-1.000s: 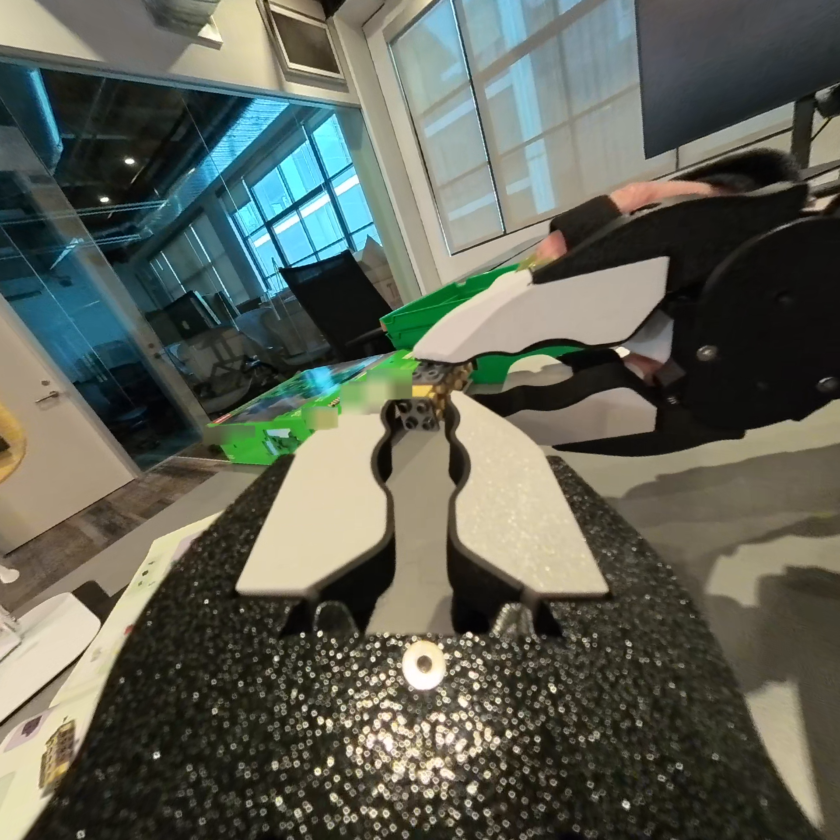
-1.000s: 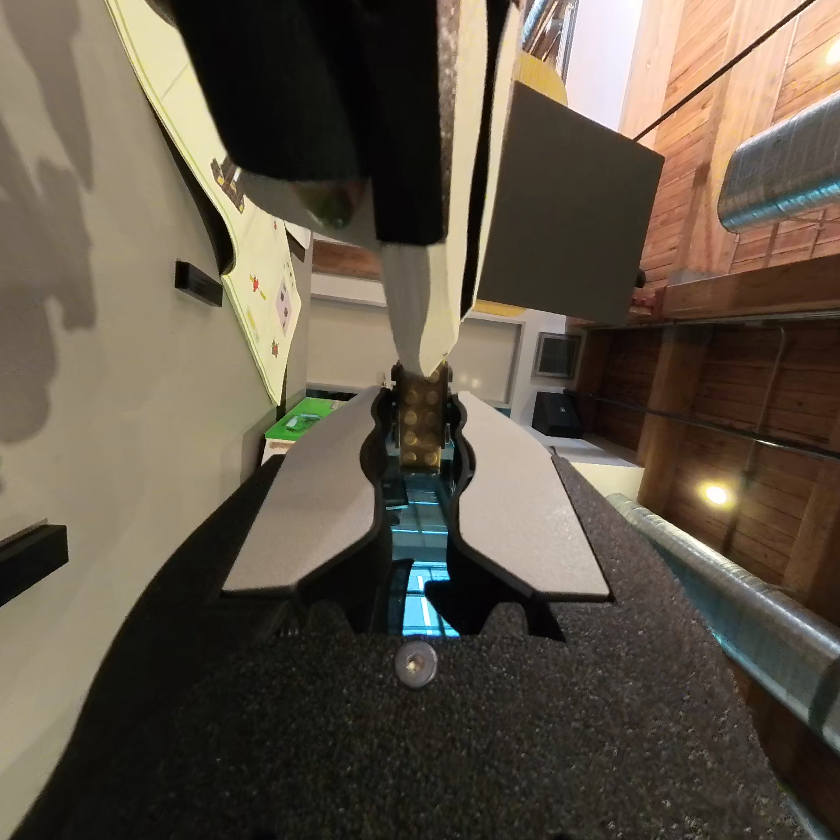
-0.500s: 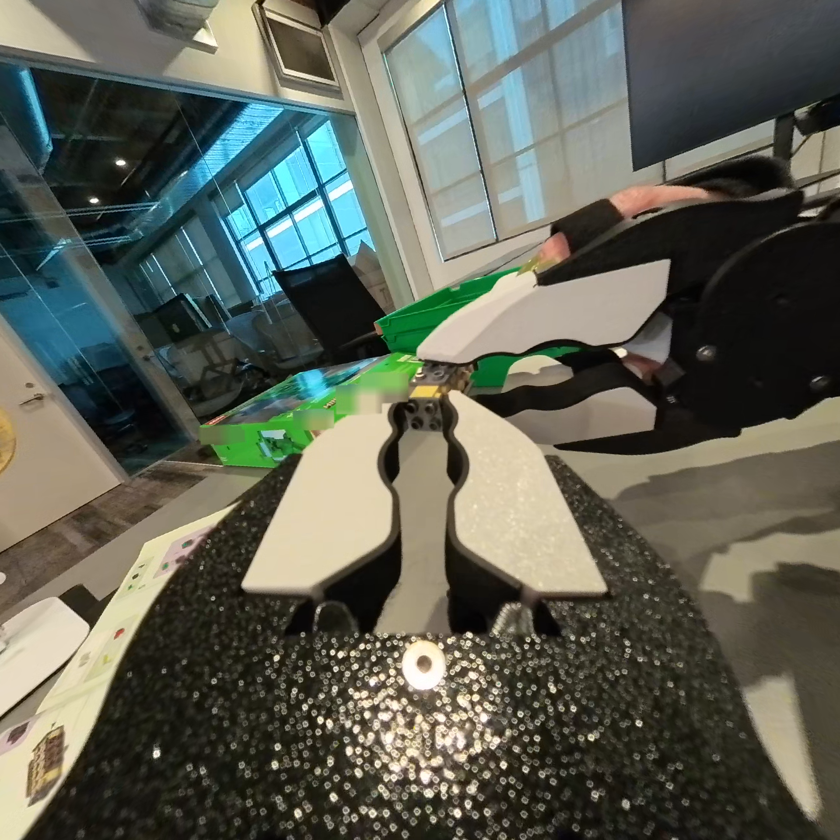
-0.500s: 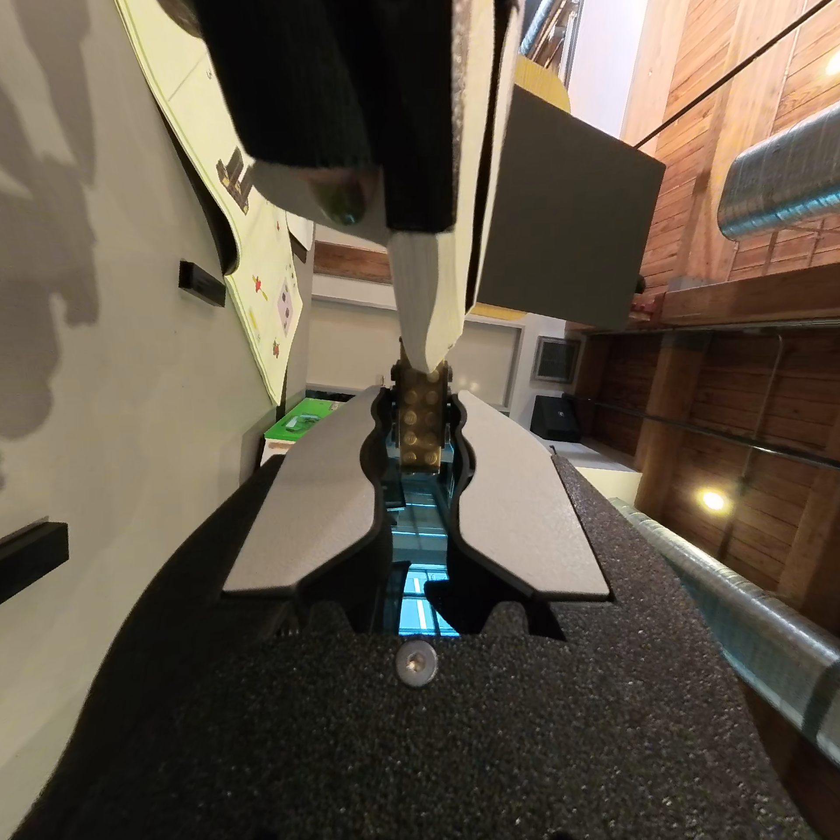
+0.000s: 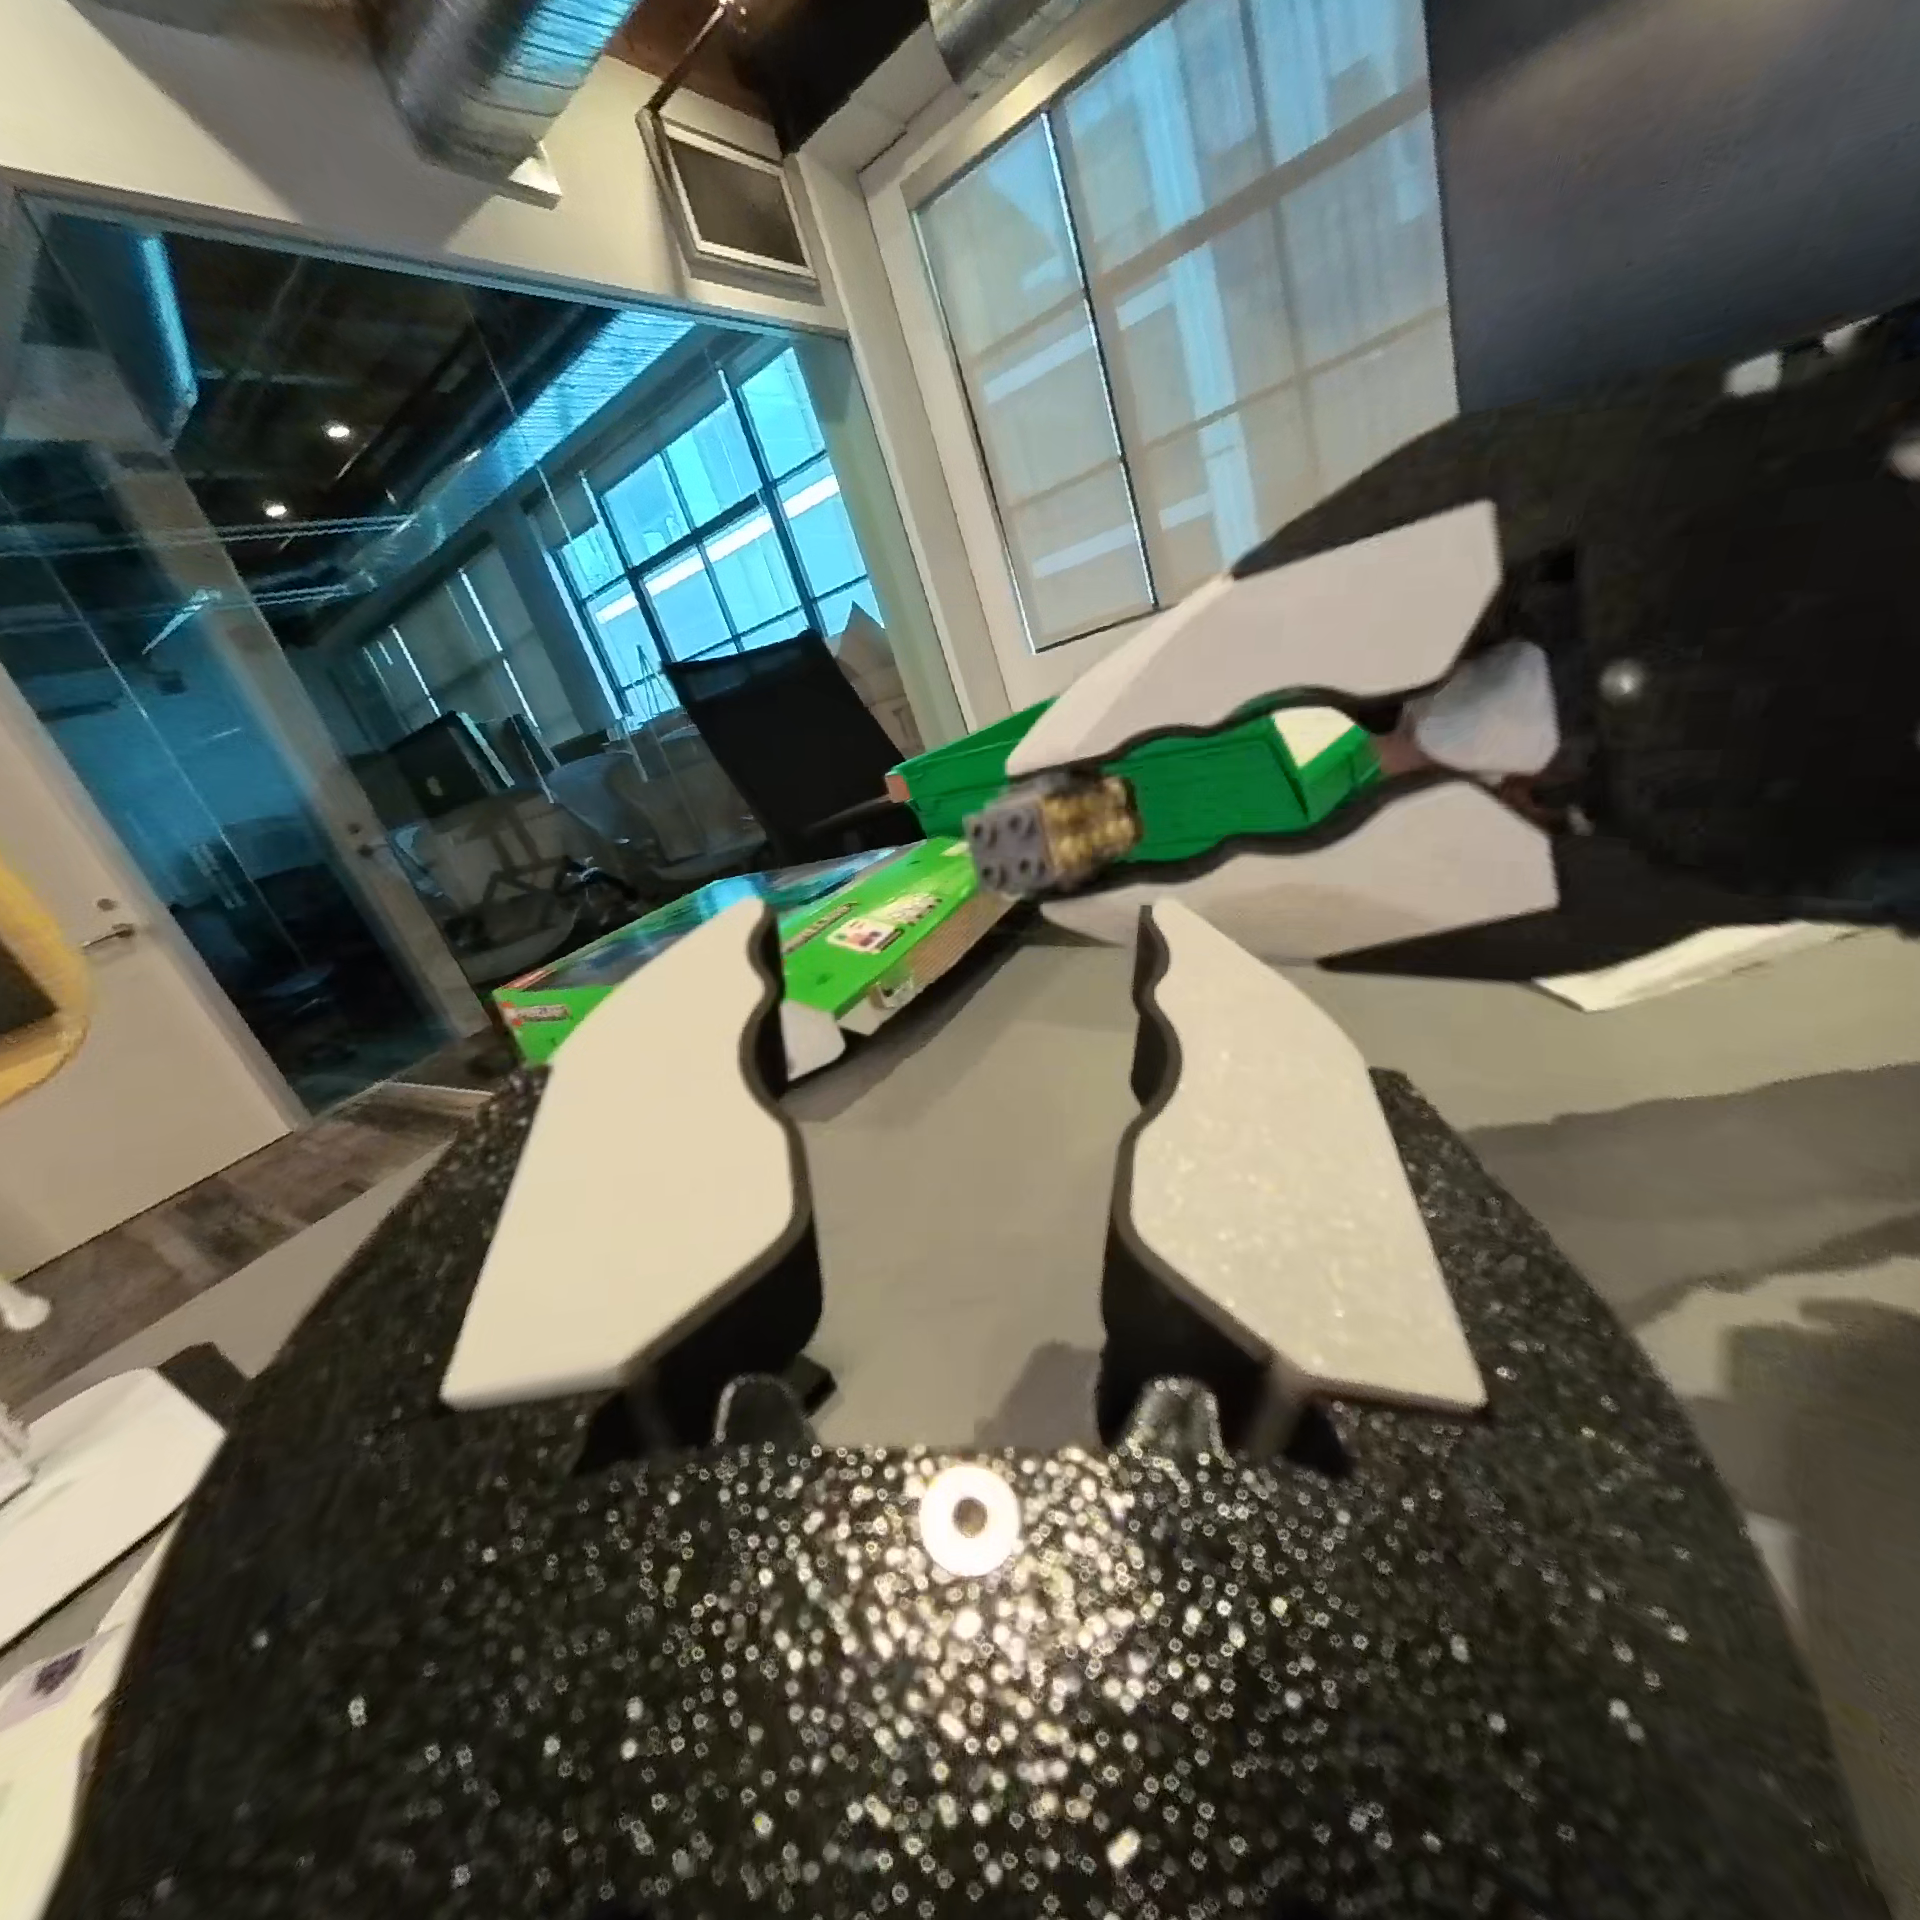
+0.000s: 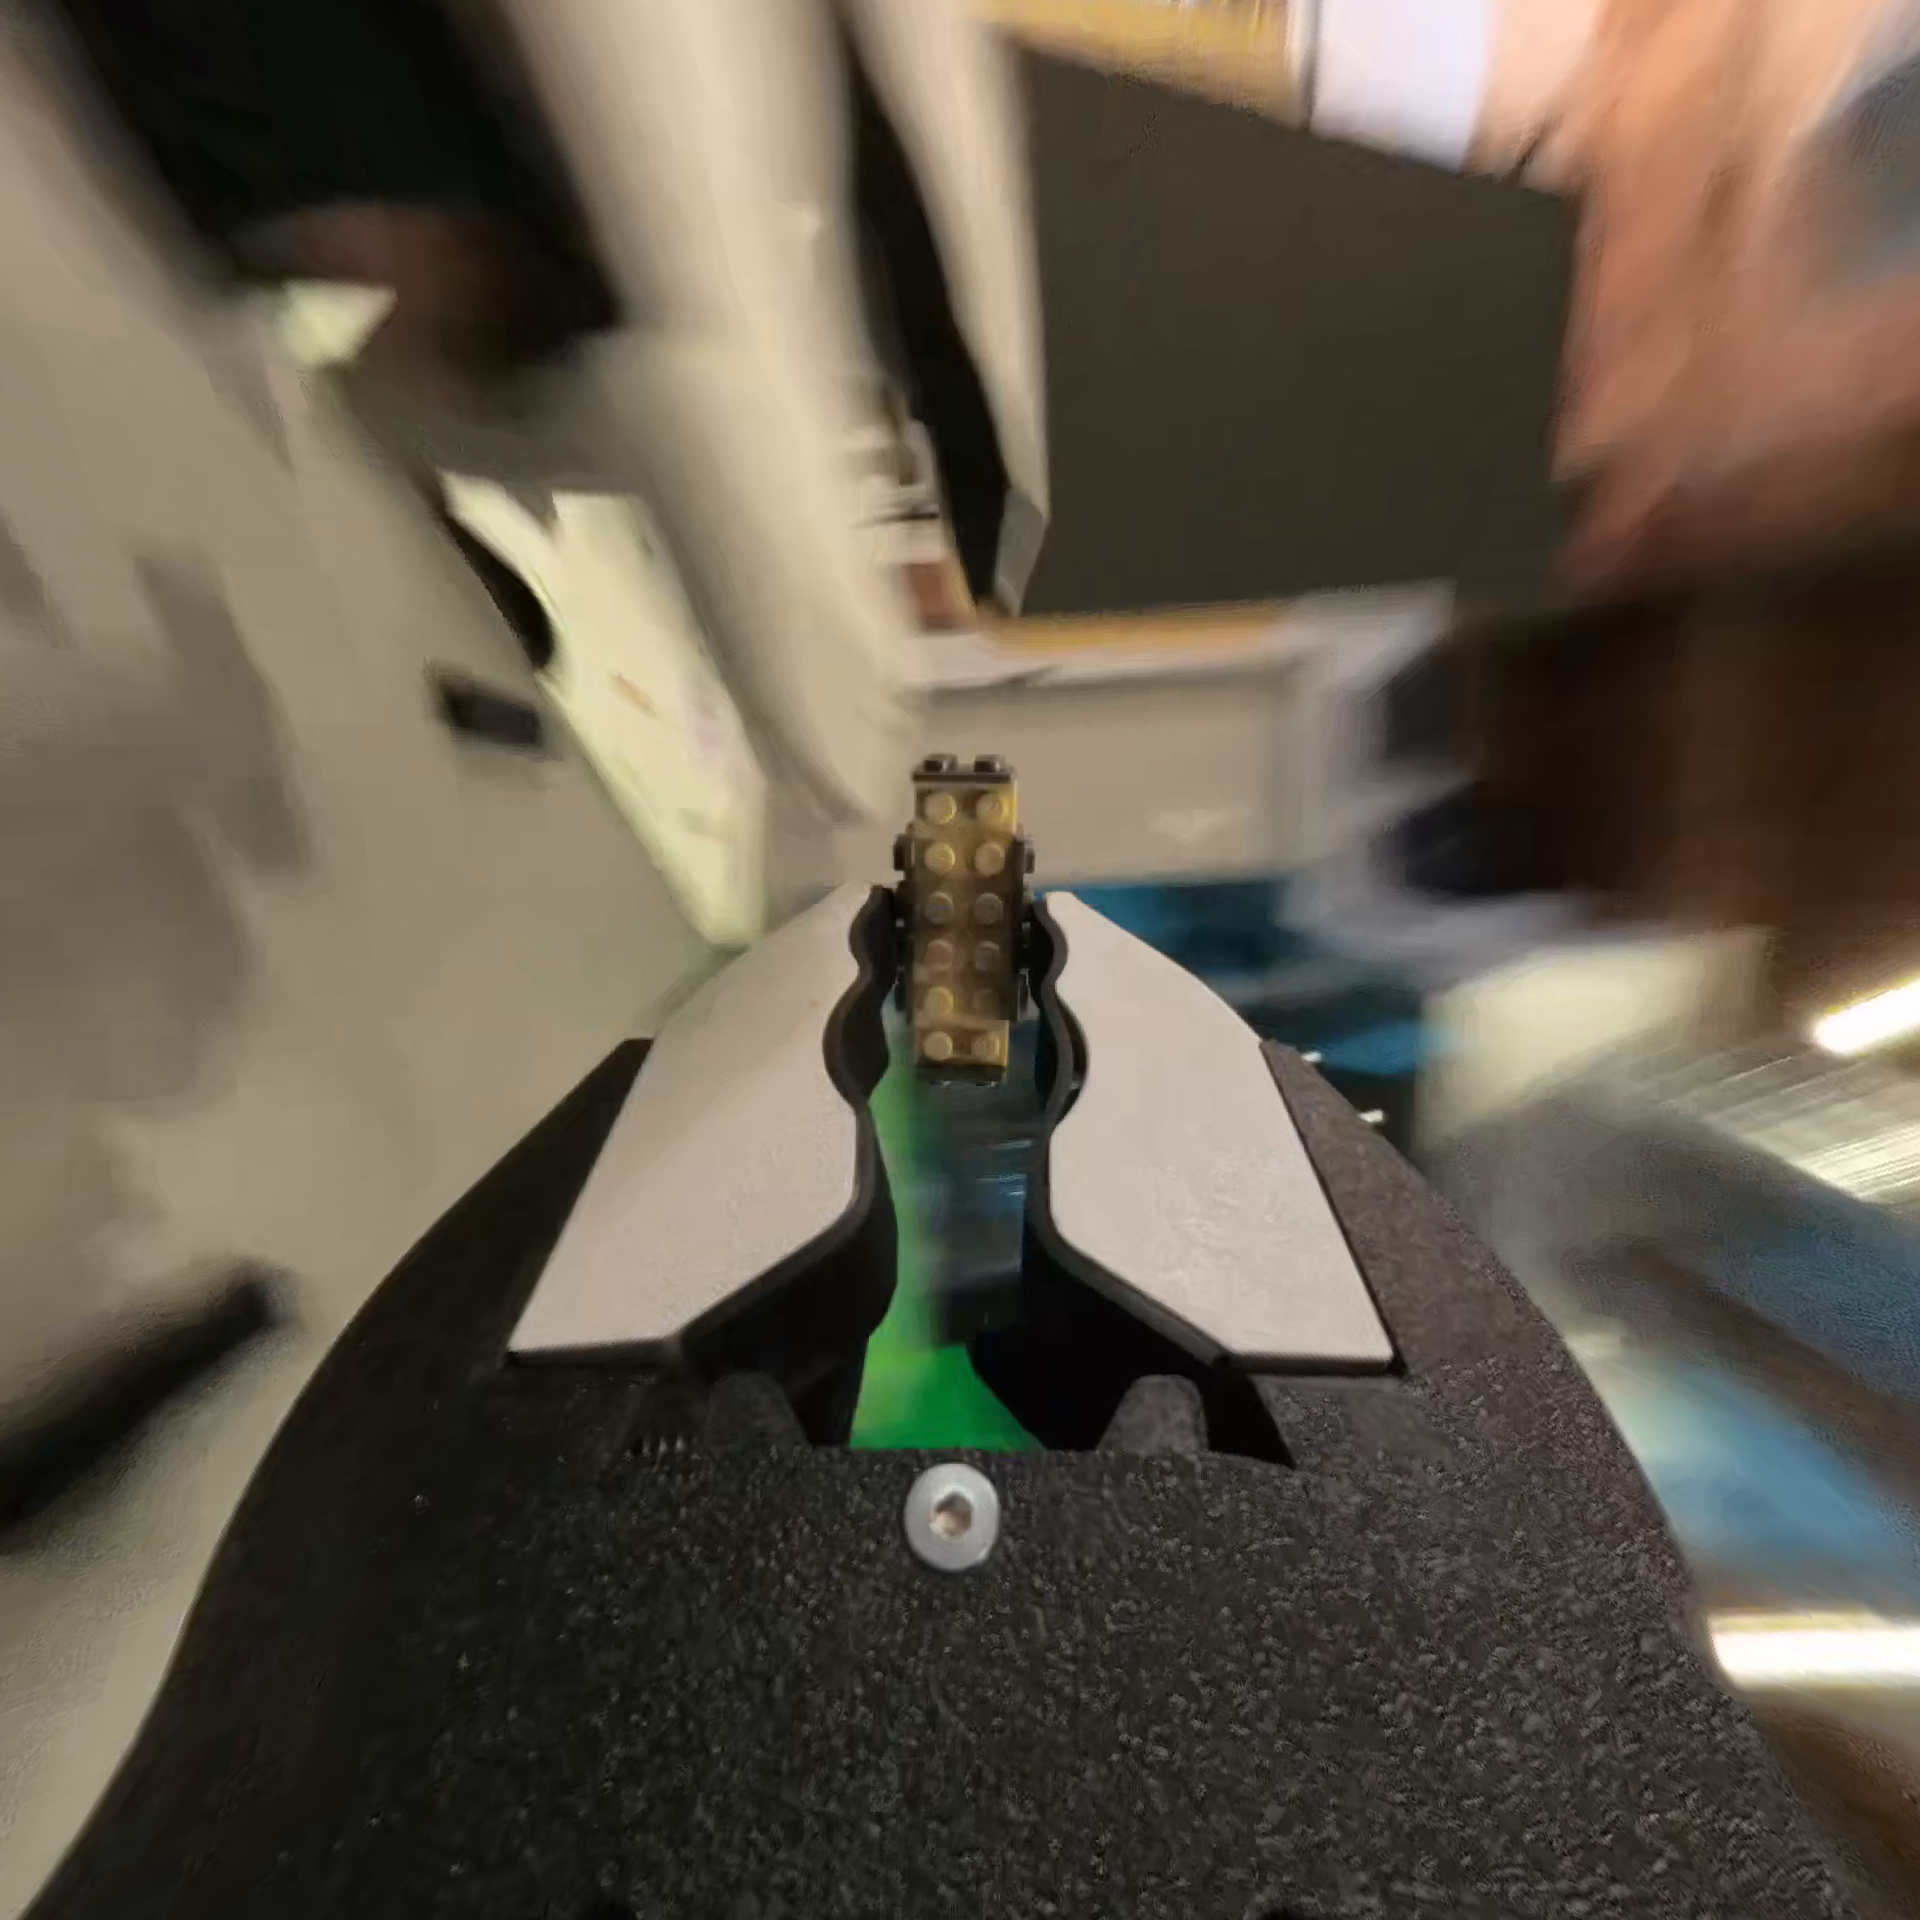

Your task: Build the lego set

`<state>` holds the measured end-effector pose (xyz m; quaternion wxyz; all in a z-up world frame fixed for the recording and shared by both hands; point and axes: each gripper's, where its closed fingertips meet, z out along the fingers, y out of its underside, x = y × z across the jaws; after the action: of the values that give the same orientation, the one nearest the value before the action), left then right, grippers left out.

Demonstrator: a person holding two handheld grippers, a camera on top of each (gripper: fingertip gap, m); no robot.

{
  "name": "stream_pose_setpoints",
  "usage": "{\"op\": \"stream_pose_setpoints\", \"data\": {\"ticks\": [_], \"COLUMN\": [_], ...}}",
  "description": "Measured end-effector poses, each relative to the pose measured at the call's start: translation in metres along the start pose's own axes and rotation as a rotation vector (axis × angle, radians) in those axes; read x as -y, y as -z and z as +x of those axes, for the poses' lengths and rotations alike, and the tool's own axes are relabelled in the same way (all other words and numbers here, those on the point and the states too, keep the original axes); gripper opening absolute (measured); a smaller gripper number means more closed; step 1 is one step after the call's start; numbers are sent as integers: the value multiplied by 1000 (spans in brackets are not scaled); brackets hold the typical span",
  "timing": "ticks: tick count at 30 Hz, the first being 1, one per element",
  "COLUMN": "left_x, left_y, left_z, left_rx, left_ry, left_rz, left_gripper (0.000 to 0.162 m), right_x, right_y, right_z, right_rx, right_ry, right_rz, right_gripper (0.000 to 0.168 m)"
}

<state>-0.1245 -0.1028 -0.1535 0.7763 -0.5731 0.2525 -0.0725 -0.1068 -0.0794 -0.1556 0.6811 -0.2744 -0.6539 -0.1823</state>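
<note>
My right gripper is shut on a small lego assembly, a tan studded plate with a dark grey piece at its far end. The same assembly shows in the left wrist view, held in the air in the right gripper at the upper right. My left gripper is open and empty, just below and left of the assembly, apart from it. The right wrist view is heavily blurred.
A green lego box lies on the grey table beyond my left gripper, with a green bin behind it. White instruction sheets lie at the table's left. A black chair and glass walls stand beyond.
My left gripper has opened and let go of the grey piece, which stays on the tan assembly. The right gripper has turned and lifted away up and right with the assembly.
</note>
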Motion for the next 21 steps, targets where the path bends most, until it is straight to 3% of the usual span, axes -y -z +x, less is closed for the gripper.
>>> {"op": "stream_pose_setpoints", "data": {"ticks": [1,5,12,15,21], "left_x": [0,-1,-4,-4,-3], "left_y": [1,1,-4,-4,-6], "left_z": [-3,-6,4,7,9], "left_rx": [10,45,35,29,32], "left_ry": [6,-12,-83,-113,-154], "left_rz": [2,7,-23,-27,-31], "left_gripper": [66,69,67,63,66], "right_x": [-3,-4,8,12,22], "right_y": [-2,-6,-7,-6,-6], "right_z": [-1,13,33,31,15], "right_rx": [59,243,630,802,1068], "right_ry": [-176,-918,-1886,-2158,-2405], "right_rz": [-1,100,423,498,530], "right_gripper": [24,24,24,24,24]}}
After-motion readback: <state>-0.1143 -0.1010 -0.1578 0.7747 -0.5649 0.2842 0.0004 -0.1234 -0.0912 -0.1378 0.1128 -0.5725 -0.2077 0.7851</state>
